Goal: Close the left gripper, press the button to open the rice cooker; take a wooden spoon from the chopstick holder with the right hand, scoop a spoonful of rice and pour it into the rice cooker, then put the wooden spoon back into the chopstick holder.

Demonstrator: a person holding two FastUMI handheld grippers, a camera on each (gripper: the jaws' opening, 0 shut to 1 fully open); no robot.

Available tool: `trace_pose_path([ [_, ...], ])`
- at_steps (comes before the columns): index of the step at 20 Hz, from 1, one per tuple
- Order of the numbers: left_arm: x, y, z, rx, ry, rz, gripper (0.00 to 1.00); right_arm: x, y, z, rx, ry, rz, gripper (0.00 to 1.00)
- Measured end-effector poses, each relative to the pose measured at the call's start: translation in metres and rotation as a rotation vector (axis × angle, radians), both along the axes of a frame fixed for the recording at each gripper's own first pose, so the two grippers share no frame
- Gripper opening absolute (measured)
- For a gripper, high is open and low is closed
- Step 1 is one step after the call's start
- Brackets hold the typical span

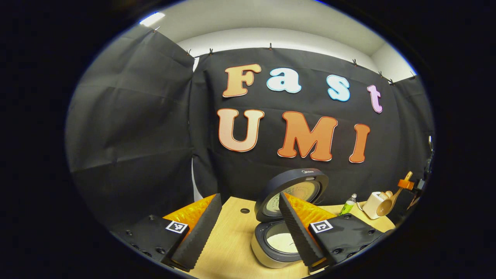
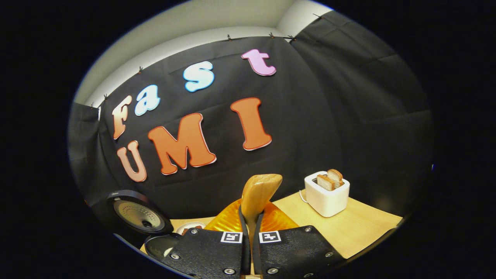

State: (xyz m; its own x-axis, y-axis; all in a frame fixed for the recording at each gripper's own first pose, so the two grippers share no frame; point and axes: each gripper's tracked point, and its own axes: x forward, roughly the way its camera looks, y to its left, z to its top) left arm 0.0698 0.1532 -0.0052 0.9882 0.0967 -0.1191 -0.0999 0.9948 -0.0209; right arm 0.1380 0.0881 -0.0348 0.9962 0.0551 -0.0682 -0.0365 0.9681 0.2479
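Wooden spoon [image 2: 259, 193] between right claw [image 2: 250, 228] fingers

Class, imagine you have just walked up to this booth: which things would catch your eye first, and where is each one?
The rice cooker stands open on the wooden table, lid up, white rice in its pot, just beyond the open left gripper. In the right gripper view, the right gripper is clamped on a wooden spoon that sticks up centre frame. Behind it to the right, a white toaster holds two slices of bread.
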Motion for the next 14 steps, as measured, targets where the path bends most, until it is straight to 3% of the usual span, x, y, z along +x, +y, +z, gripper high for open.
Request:
trace_pose_path([
  [6, -0.007, -0.022, 0.002, 0.037, 0.021, 0.002, 0.97, 0.021, -0.036, -0.08, 0.024, 0.108, -0.049, 0.01],
  [14, -0.019, -0.027, 0.002, 0.065, 0.043, 0.052, 0.97, 0.037, -0.034, -0.158, 0.037, 0.217, -0.017, 0.06],
])
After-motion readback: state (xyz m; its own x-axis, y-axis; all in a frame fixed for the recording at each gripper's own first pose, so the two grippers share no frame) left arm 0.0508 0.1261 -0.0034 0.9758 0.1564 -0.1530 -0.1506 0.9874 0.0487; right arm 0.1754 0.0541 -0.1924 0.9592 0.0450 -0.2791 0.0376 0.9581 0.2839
